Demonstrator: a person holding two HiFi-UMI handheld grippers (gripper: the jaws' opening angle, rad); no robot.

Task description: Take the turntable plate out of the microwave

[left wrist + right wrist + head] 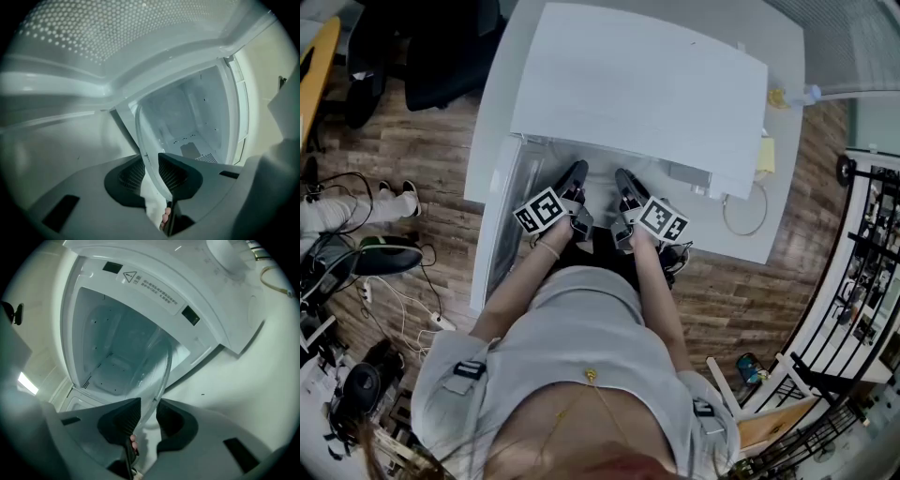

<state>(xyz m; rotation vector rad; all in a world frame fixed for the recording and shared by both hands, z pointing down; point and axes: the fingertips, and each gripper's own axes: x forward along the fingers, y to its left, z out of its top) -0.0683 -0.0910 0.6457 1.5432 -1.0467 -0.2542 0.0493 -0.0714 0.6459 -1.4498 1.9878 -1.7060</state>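
The clear glass turntable plate [142, 136] stands on edge in front of the white microwave's [637, 84] open cavity [197, 140]. My left gripper [151, 171] is shut on its rim, with the glass pinched between the ribbed black pads. In the right gripper view the plate [164, 373] again runs between the pads, and my right gripper [149, 416] is shut on its opposite rim. From the head view both grippers, left [572, 199] and right [628, 199], sit side by side at the mouth of the cavity, and the plate itself is hard to make out.
The microwave door [502, 220] hangs open to the left, and its perforated screen [93, 28] fills the top of the left gripper view. A cable loop [742, 211] and yellow notes [766, 155] lie on the white table [750, 239]. Cables litter the floor at left.
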